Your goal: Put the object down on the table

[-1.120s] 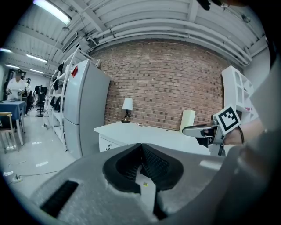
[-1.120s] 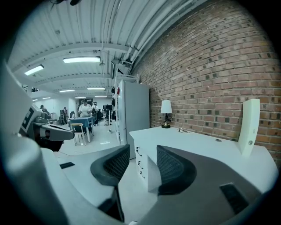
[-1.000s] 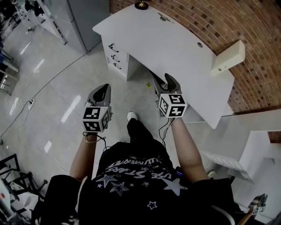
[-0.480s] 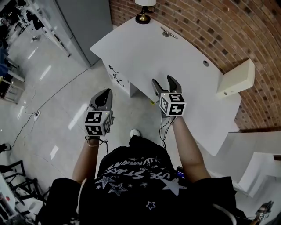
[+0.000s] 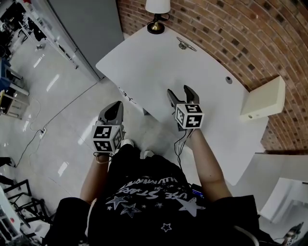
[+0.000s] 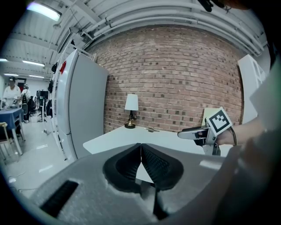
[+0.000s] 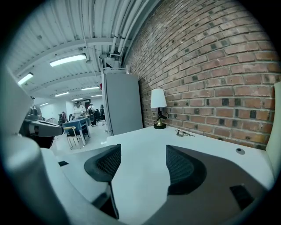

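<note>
The white table (image 5: 159, 67) stretches ahead of me. A small metal object (image 5: 186, 44) lies on it at the far side, close to a table lamp (image 5: 157, 14). My right gripper (image 5: 178, 91) hovers over the table's near edge, open, with only bare tabletop between its pads (image 7: 105, 163). The same small metal object (image 7: 184, 132) and lamp (image 7: 158, 107) show far ahead in the right gripper view. My left gripper (image 5: 113, 106) hangs off the table's left, above the floor, shut with its pads (image 6: 151, 161) meeting on nothing.
A cream box (image 5: 262, 98) stands at the table's right end by the brick wall (image 5: 231, 29). A cable hole (image 5: 229, 79) sits in the tabletop. A tall grey cabinet (image 5: 82, 29) stands left of the table. Drawers (image 5: 126, 93) hang under the table's left end.
The table has come nearer and the view has swung toward the lamp. My right gripper now stands over the table's near edge; the left stays off its side.
</note>
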The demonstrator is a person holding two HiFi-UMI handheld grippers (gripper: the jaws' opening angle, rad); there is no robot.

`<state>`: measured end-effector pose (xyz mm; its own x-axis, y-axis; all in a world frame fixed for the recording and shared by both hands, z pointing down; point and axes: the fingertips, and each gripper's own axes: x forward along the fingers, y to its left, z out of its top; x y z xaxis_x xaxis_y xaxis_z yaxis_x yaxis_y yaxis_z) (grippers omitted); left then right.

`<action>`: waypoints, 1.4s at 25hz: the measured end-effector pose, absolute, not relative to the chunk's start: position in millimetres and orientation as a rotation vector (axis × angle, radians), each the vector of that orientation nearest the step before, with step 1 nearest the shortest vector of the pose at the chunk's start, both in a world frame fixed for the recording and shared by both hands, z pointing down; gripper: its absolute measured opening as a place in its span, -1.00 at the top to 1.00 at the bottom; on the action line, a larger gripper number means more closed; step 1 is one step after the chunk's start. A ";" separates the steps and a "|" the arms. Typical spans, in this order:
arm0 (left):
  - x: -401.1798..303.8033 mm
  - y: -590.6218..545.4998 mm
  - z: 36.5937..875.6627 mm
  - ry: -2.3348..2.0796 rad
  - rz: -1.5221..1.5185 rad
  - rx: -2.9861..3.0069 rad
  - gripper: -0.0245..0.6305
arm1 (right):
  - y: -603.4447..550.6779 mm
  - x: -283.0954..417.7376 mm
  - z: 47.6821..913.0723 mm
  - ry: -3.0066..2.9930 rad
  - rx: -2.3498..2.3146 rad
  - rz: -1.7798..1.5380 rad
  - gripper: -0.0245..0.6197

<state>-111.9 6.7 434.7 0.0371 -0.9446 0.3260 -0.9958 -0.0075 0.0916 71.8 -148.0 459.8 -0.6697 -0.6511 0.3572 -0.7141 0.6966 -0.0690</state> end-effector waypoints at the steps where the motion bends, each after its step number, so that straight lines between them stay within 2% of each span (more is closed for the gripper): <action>1: -113.9 0.8 435.6 -1.974 0.250 2.027 0.86 | -153.3 71.4 460.7 -2.598 1.084 0.300 -0.02; 8: -122.4 -63.9 440.7 -1.894 0.257 2.095 0.86 | -198.1 74.9 469.5 -2.552 1.172 0.346 -0.02; 20: -146.2 -239.4 450.1 -1.649 0.305 2.285 0.86 | -322.6 68.5 482.8 -2.337 1.327 0.302 -0.01; 30: -157.3 -358.0 447.6 -1.458 0.348 2.434 0.86 | -421.5 58.4 481.4 -2.112 1.384 0.164 0.04; 35: -159.8 -406.4 448.1 -1.408 0.343 2.478 0.86 | -460.5 45.9 483.2 -2.092 1.388 0.201 0.10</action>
<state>-159.8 -406.4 448.1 0.4994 -0.7995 0.3337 -0.8635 -0.4909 0.1159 45.9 -460.5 483.2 -0.2620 -0.7828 0.5645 -0.8761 0.4383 0.2011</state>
